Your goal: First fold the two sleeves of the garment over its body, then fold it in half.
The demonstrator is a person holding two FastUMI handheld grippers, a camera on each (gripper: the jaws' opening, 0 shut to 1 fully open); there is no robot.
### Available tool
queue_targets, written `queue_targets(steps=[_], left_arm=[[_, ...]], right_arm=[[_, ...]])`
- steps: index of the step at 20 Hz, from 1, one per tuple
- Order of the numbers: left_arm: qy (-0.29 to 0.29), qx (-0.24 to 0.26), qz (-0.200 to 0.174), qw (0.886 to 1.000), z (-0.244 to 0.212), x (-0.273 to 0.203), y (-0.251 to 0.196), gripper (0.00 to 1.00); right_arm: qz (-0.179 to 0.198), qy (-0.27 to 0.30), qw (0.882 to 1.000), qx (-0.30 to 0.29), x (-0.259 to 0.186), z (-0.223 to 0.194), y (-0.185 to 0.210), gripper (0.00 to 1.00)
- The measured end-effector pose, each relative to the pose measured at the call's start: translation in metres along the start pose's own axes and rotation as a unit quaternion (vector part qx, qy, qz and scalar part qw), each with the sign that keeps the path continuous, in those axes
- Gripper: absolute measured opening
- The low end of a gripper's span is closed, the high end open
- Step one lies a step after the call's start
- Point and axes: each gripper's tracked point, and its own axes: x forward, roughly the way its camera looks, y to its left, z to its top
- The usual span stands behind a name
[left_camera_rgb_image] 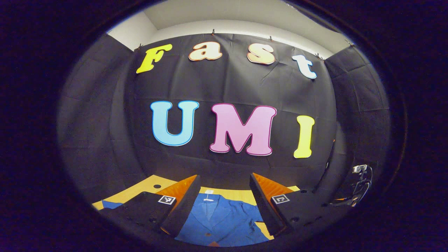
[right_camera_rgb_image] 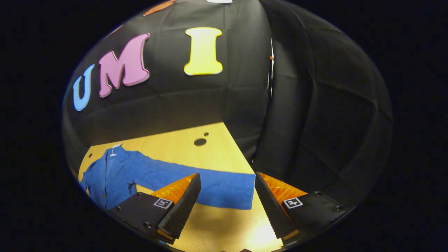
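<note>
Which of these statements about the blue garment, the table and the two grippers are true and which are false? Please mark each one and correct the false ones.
1. The garment is blue and lies on a yellow wooden table. True.
2. The sleeve seen in the right gripper view is already folded over the body. False: it lies stretched out flat, away from the body.
3. The right gripper is open, with the sleeve's end beyond its fingers. True.
4. The left gripper is shut on the collar. False: it is open above the garment's collar, holding nothing.
5. The table has a round dark hole behind the sleeve. True.
</note>
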Motion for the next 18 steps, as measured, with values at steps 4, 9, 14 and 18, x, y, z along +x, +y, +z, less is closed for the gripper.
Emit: queue_targets(steps=[4, 9, 14, 18], left_arm=[[-0.005, 0.000, -0.001, 1.000, 0.007, 0.009, 0.004, 0.82], [0.014, -0.001, 0.013, 1.000, -0.005, 0.010, 0.029, 0.82], [0.028, -0.011, 0.028, 0.999, -0.016, 0.001, 0.049, 0.82], [0.027, -0.011, 0.034, 0.999, -0.014, -0.005, 0.061, 0.82]], right_arm=[[-0.006, 0.086, 0.996, 0.039, 0.042, -0.045, -0.005, 0.97], [-0.039, 0.131, 0.989, 0.053, 0.063, -0.072, -0.014, 0.97], [-0.057, 0.148, 0.987, 0.039, 0.076, -0.081, -0.019, 0.96], [-0.061, 0.156, 0.984, 0.065, 0.077, -0.078, -0.025, 0.61]])
